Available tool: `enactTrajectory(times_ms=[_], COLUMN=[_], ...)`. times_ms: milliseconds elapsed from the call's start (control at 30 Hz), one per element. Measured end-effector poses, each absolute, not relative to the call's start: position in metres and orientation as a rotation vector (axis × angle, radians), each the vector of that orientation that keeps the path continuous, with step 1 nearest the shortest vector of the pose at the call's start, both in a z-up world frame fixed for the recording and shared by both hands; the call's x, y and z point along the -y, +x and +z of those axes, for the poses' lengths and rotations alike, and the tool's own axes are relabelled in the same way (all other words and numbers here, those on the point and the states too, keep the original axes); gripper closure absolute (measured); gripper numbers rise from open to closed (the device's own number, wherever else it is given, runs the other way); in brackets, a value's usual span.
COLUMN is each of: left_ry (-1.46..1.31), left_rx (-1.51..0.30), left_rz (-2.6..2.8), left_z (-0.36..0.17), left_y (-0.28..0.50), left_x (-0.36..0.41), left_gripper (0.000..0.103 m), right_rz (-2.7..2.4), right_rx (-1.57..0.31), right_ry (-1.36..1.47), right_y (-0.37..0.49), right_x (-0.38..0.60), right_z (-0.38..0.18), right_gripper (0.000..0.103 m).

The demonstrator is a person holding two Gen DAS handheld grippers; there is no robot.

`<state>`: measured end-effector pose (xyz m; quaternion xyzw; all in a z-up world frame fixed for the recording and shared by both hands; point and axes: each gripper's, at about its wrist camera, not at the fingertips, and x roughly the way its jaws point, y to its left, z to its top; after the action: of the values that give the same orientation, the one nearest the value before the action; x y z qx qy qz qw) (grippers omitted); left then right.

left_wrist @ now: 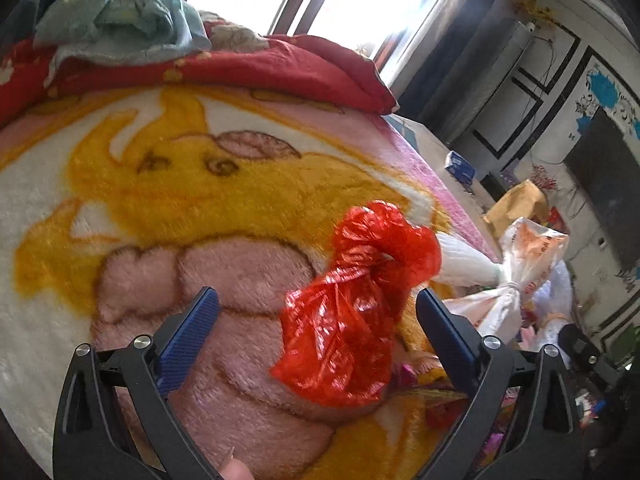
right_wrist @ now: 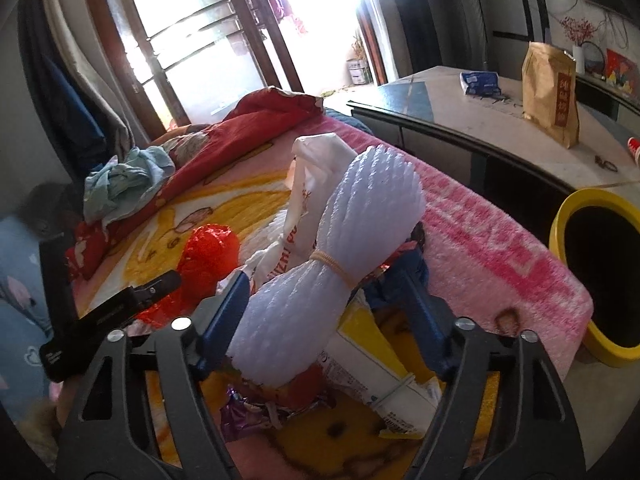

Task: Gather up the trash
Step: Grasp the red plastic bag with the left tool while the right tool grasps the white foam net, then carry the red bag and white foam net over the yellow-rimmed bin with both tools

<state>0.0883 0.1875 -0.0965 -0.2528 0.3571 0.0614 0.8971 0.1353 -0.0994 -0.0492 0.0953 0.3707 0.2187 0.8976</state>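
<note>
Free room and obstacles, placed relative to the red plastic bag (left_wrist: 356,300). The bag lies on the cartoon-print blanket (left_wrist: 160,208) between the left gripper's (left_wrist: 318,324) spread fingers, nearer the right-hand one, touching neither. Left of the bag and beyond it, bare blanket runs to the red quilt (left_wrist: 280,68) and the crumpled blue cloth (left_wrist: 120,20). To its right, the white foam-net bundle (right_wrist: 320,264), a tied white plastic bag (left_wrist: 524,264) and a flattened carton (right_wrist: 380,364) crowd the passage. Farther right stand the yellow-rimmed bin (right_wrist: 560,224) and a cabinet (right_wrist: 460,120).
</note>
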Motion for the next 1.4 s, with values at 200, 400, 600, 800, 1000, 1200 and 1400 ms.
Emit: enactTrajectory(times_ms=[200,400,600,800,1000,1200,1400], left_ry=[-0.51,-0.488,-0.457,-0.435,-0.424,-0.393,-0.365], left_rx=[-0.752,-0.736,-0.679,-0.594,-0.53,-0.488,-0.47], left_rz=[0.113,0.094,0.077,0.066,0.023,-0.042,-0.097], left_z=[-0.098,-0.09,-0.073,-0.046,-0.017,0.006,0.02], left_y=[0.083,0.083,0.078,0.07,0.068,0.069,0.072], left_x=[-0.179,-0.176,-0.171,-0.164,-0.153,-0.132,-0.11], left_gripper=[0.051,0.079,0.091,0.093,0.093,0.093,0.093], right_rz=[0.479,0.483,0.475,0.469,0.459,0.445,0.423], right_rx=[-0.776,-0.762,-0.737,-0.704,-0.674,-0.639,-0.614], right_ry=[0.197,0.199,0.202,0.204,0.207,0.201,0.205], right_y=[0.132,0.128,0.126,0.123,0.122,0.119,0.119], right_x=[0.097,0.101,0.108,0.117,0.124,0.134,0.149], right_z=[-0.049,-0.048,-0.044,-0.036,-0.03,-0.022,-0.016], right_gripper=[0.058,0.07,0.073,0.076,0.079,0.08,0.081])
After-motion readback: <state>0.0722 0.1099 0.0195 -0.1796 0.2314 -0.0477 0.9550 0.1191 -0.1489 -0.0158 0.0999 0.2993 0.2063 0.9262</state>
